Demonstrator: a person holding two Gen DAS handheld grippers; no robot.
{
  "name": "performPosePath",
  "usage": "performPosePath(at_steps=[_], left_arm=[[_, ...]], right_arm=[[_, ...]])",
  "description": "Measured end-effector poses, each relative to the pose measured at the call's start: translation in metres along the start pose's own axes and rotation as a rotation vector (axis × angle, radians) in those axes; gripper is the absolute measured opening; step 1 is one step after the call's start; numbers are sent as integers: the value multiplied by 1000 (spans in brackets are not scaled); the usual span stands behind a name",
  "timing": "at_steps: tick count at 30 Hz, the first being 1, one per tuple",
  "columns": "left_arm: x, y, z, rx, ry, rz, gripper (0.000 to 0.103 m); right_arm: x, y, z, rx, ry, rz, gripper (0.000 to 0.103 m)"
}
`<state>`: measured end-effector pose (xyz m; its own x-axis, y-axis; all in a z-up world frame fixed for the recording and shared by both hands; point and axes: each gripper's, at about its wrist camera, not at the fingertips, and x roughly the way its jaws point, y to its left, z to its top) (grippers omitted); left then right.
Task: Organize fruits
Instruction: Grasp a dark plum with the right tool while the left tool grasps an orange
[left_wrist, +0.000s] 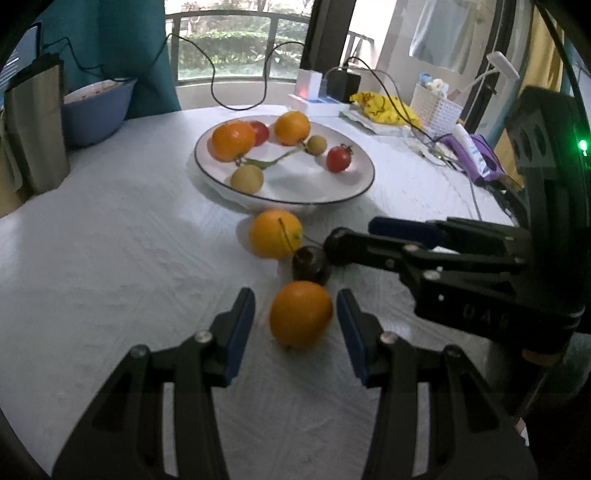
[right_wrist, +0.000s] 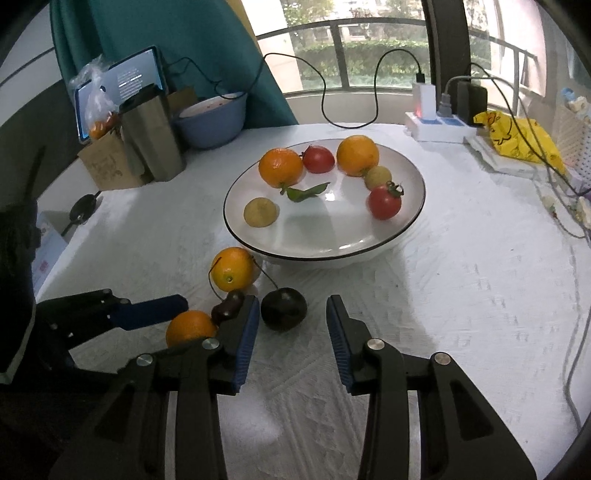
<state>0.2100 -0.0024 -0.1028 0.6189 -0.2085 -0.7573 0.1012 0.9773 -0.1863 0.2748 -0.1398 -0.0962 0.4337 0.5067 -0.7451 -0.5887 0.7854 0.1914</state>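
Left wrist view: your left gripper (left_wrist: 295, 325) straddles a loose orange (left_wrist: 301, 314), jaws wide, ungripped. Your right gripper (right_wrist: 291, 325) gapes beside a dark cherry (right_wrist: 283, 308). Bare cloth lies rightward. Plate (right_wrist: 406, 221) holds oranges, tomatoes, longans.

Glossy ceramic plate (right_wrist: 413, 221), textured white tablecloth (right_wrist: 461, 314)

A blue bowl (right_wrist: 212, 122) sits beside a steel canister (right_wrist: 153, 133) (white power strip (right_wrist: 439, 127) well apart).
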Motion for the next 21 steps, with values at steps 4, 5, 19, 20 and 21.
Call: performPosePath(at_steps=[4, 5, 19, 20, 21], left_arm=[[1, 1, 0, -2, 5, -12, 47], [2, 1, 0, -1, 6, -14, 47], [3, 0, 0, 9, 19, -24, 35], [3, 0, 0, 11, 18, -24, 35], [3, -1, -1, 14, 17, -23, 35]], right_arm=[[3, -2, 0, 3, 2, 15, 40], [5, -2, 0, 5, 5, 15, 40], [14, -2, 2, -2, 41, 54, 31], [14, -2, 2, -1, 41, 54, 31], [14, -1, 2, -4, 40, 53, 31]])
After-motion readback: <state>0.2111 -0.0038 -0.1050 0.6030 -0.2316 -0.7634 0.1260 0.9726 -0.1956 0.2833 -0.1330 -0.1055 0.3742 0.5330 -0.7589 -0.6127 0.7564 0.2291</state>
